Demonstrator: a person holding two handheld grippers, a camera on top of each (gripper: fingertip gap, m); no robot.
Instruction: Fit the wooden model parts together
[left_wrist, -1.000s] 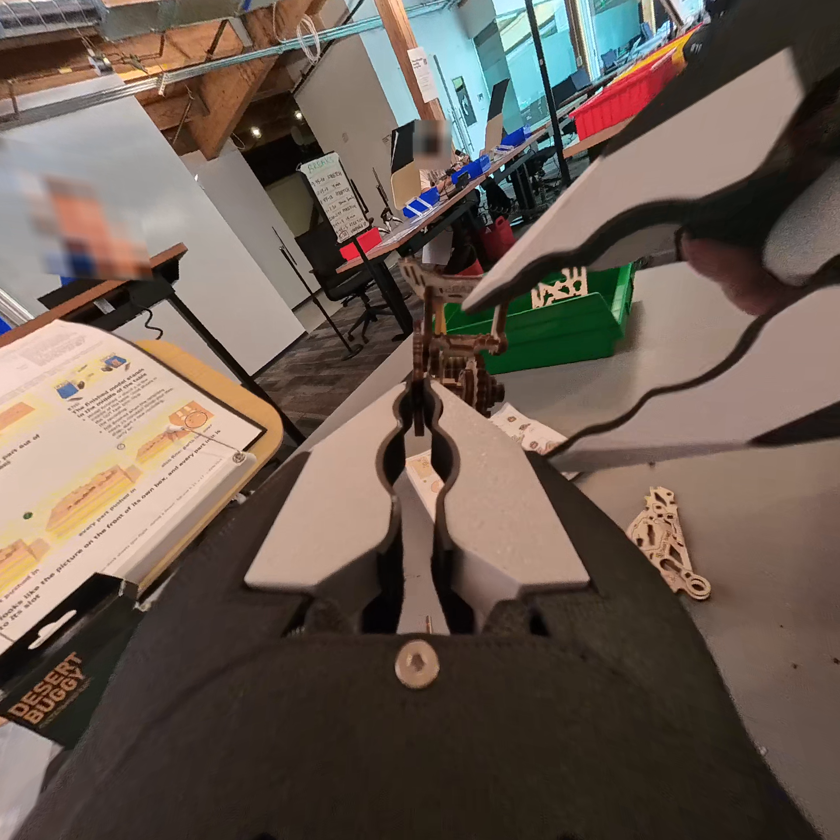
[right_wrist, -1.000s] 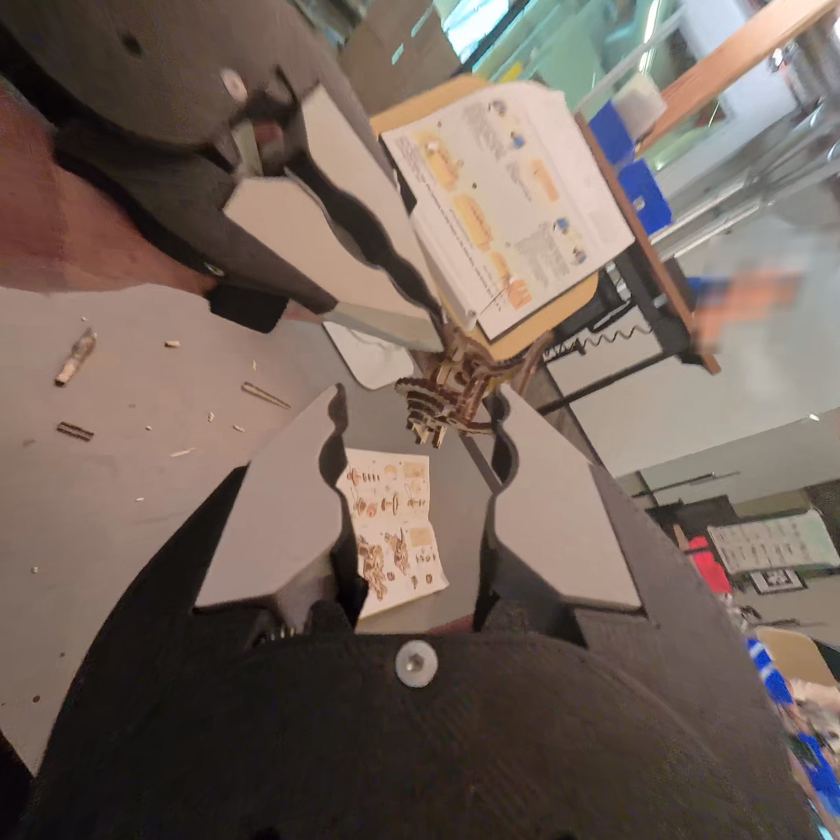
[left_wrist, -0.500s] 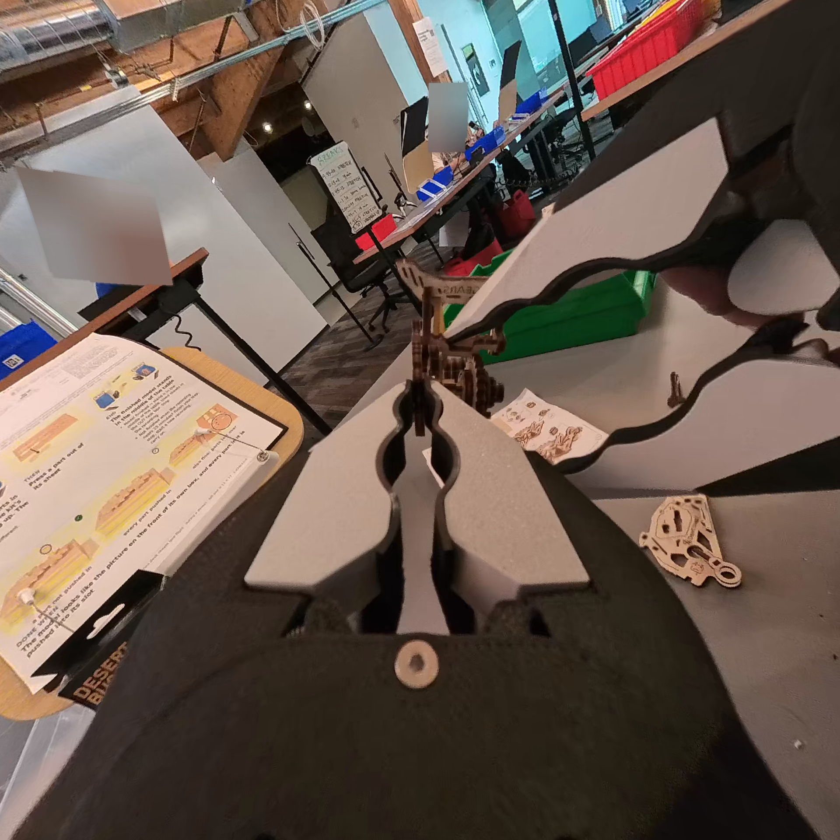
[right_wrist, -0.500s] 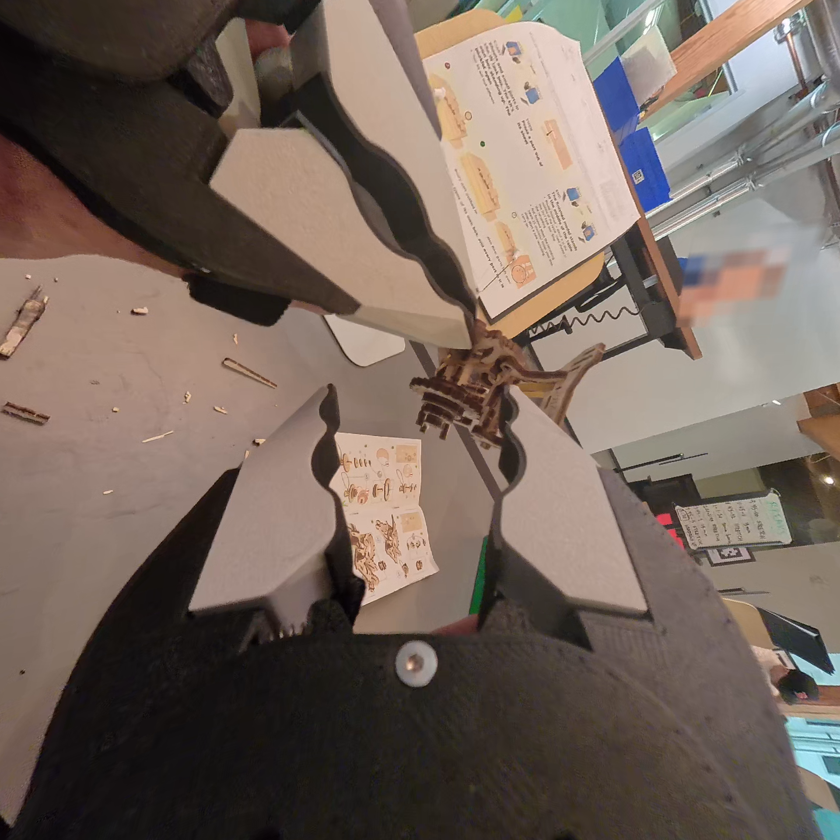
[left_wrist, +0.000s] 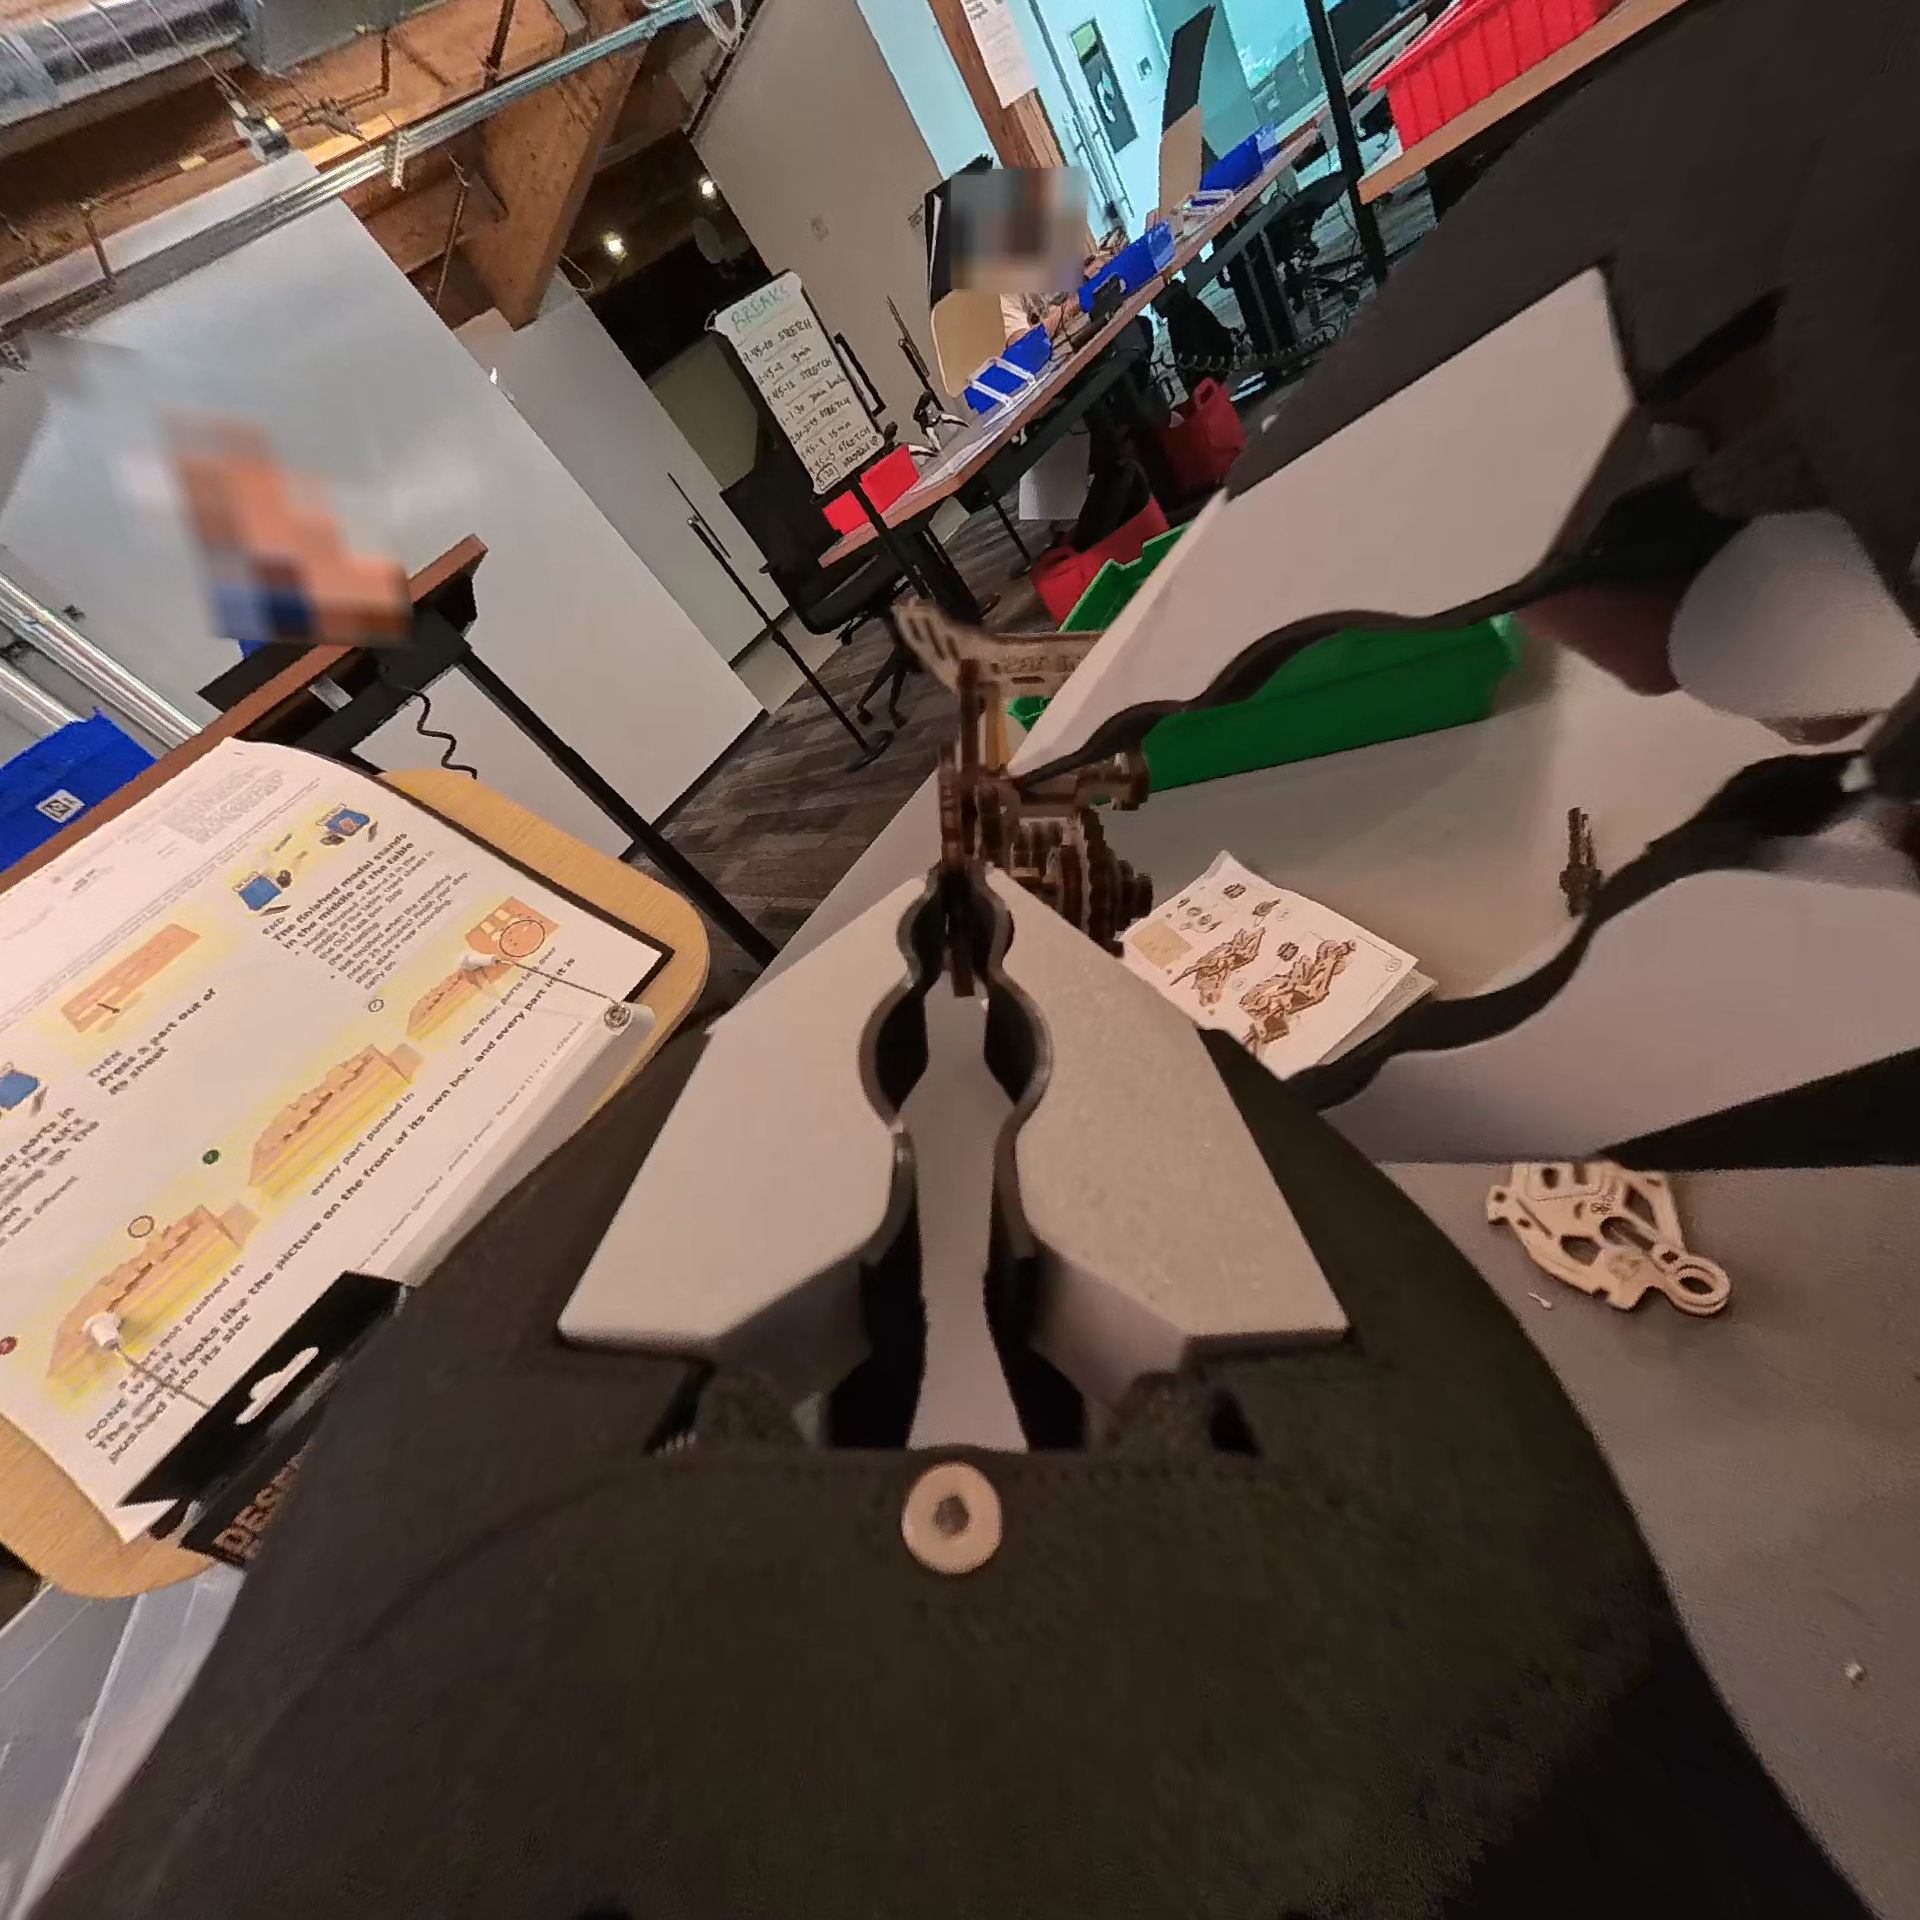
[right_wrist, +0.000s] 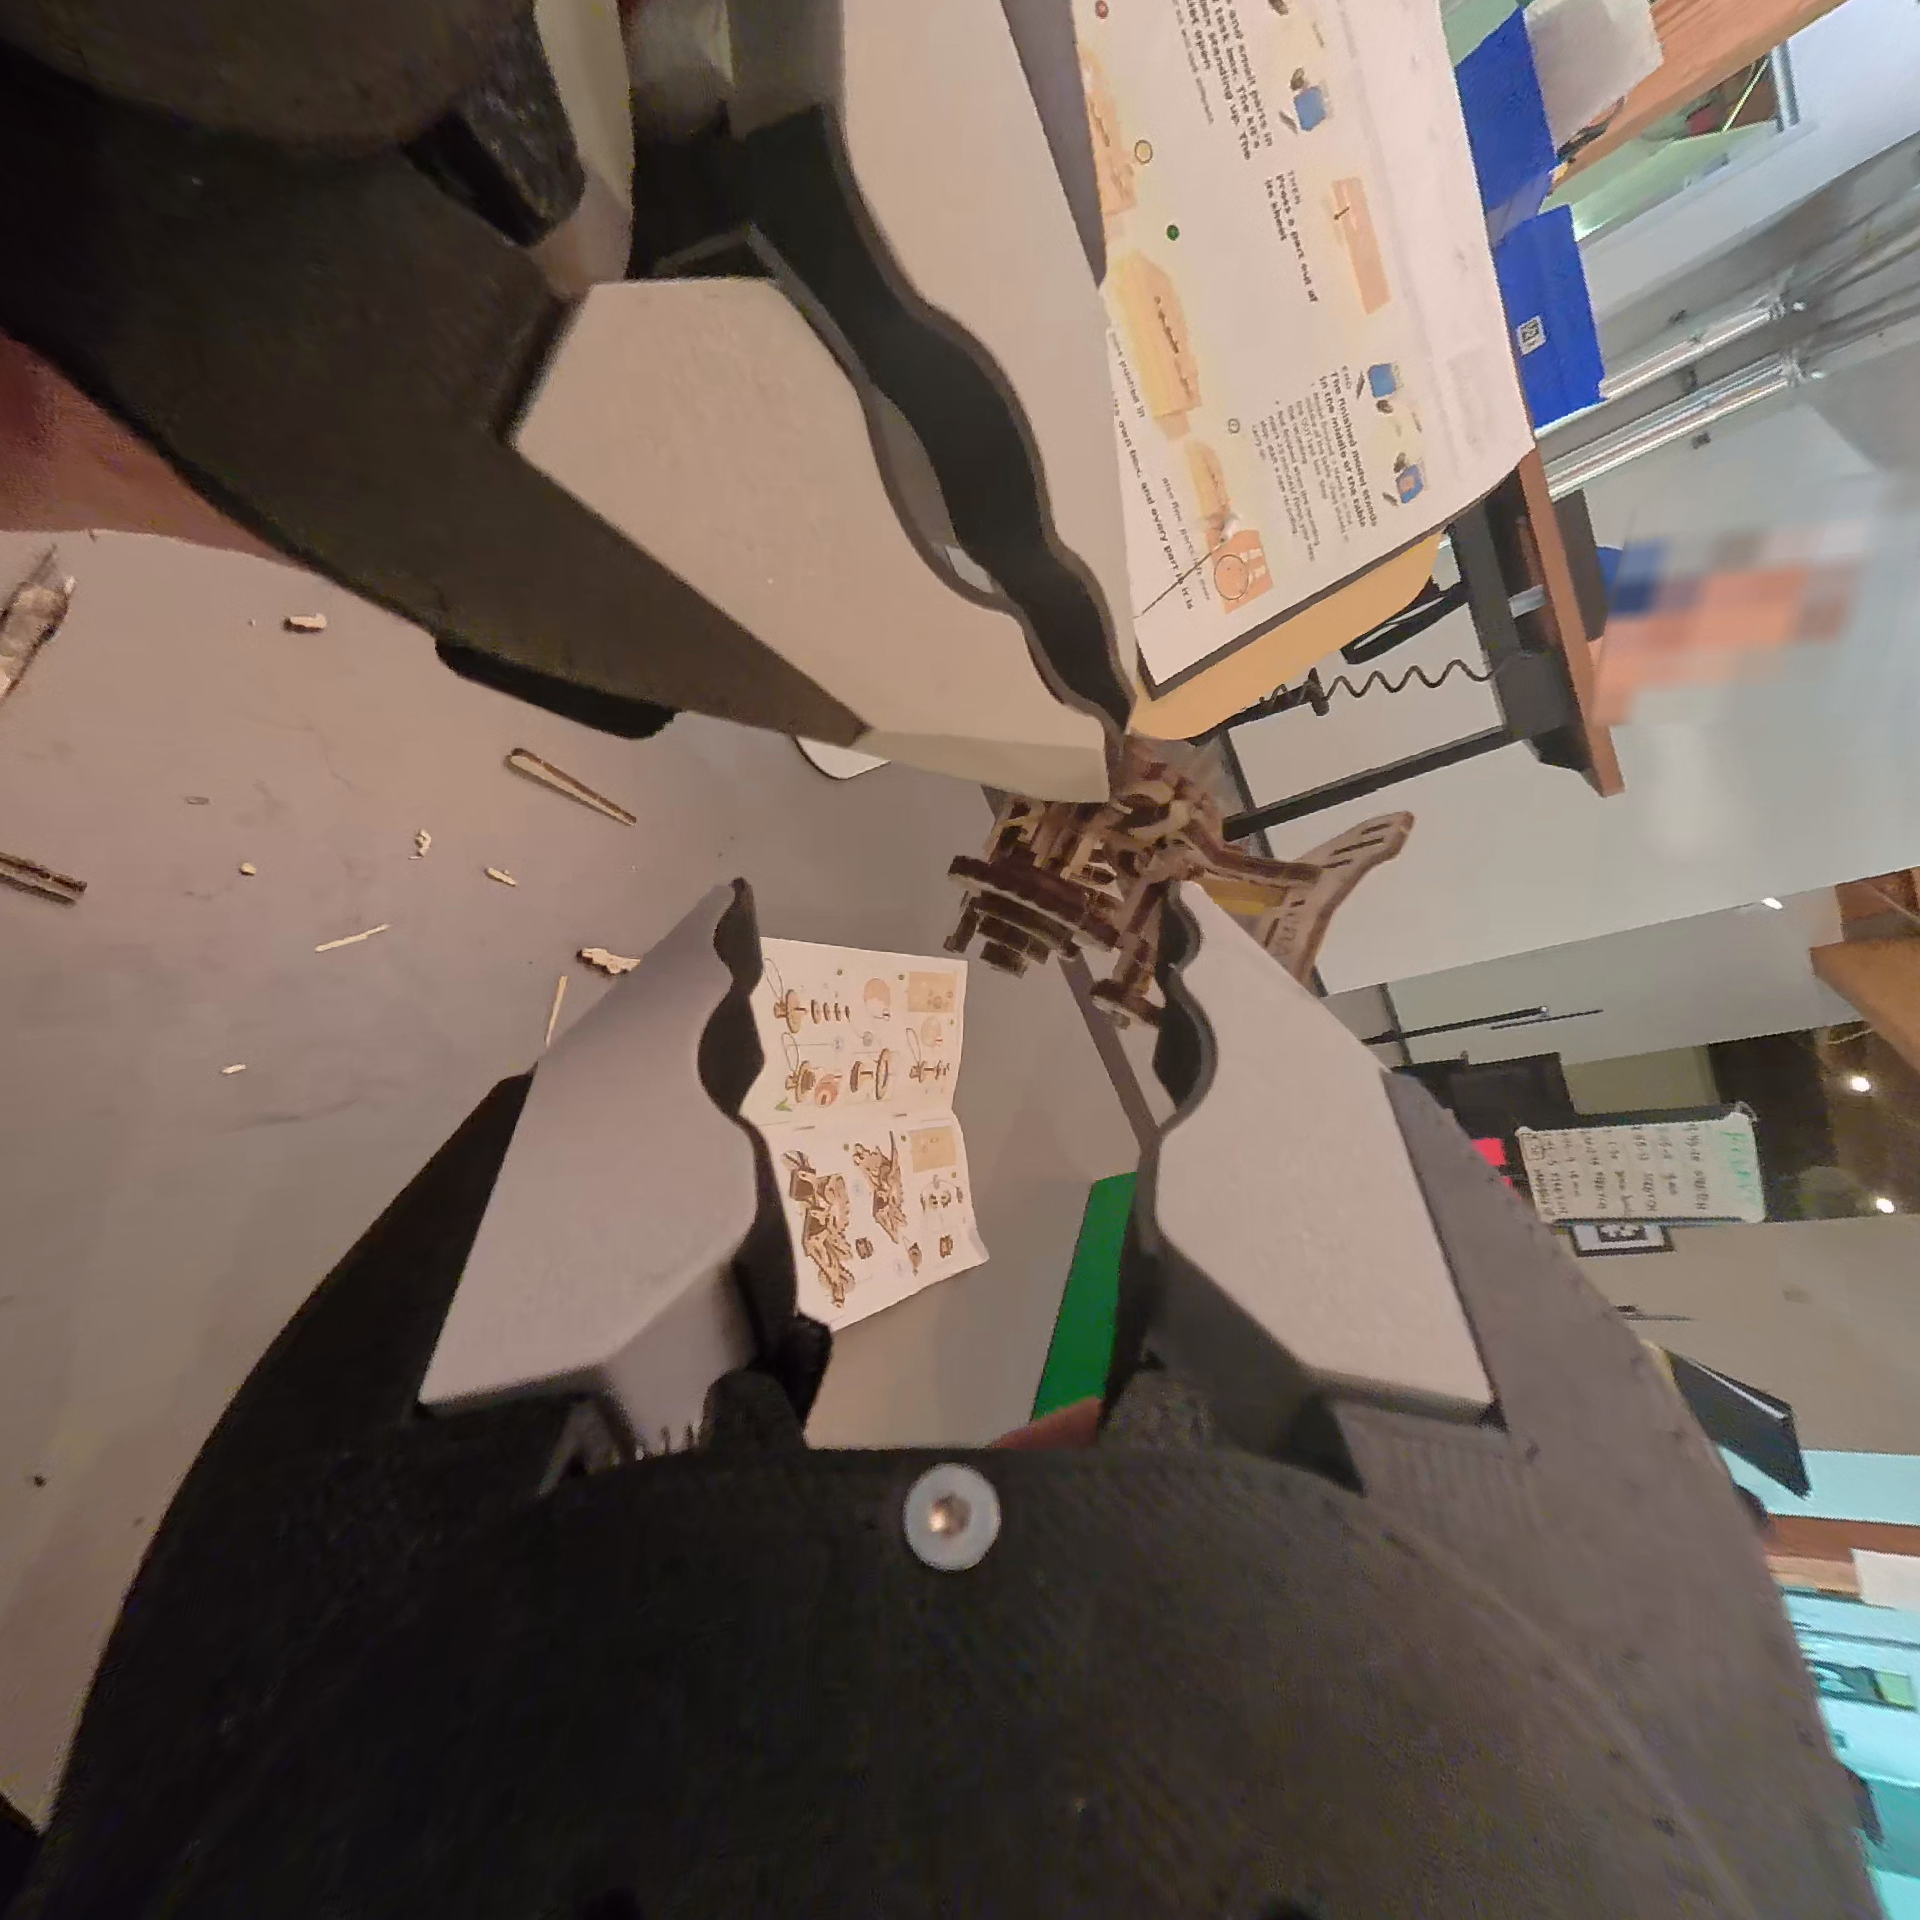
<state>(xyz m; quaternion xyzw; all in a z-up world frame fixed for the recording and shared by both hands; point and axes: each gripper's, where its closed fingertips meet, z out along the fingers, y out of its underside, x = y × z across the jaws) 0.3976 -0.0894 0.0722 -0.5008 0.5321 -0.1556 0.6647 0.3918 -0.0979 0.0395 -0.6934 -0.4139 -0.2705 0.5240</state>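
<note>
The wooden model (left_wrist: 1029, 821), a dark brown cluster of gears and plates with a paler curved arm on top, is held above the grey table (left_wrist: 1714, 1507). My left gripper (left_wrist: 956, 914) is shut on its lower edge. My right gripper (right_wrist: 956, 914) is open around the model (right_wrist: 1070, 883), with one finger (right_wrist: 1278, 1143) against its side. In the left wrist view the right gripper (left_wrist: 1153, 925) comes in from the right, its upper finger on the model. In the right wrist view the left gripper (right_wrist: 1117, 738) comes in from above. A flat pale wooden part (left_wrist: 1600, 1236) lies loose on the table.
A folded picture booklet (left_wrist: 1278, 966) lies on the table under the model. A green bin (left_wrist: 1330, 696) stands behind it. An instruction sheet on a clipboard (left_wrist: 260, 1039) is at the left. A small dark piece (left_wrist: 1579, 862) and wood scraps (right_wrist: 571, 774) lie on the table. The grippers are tip to tip, or close to it.
Both grippers have shifted and tilted a little with the model between them. The left gripper stays shut on the model and the right gripper stays open against it.
</note>
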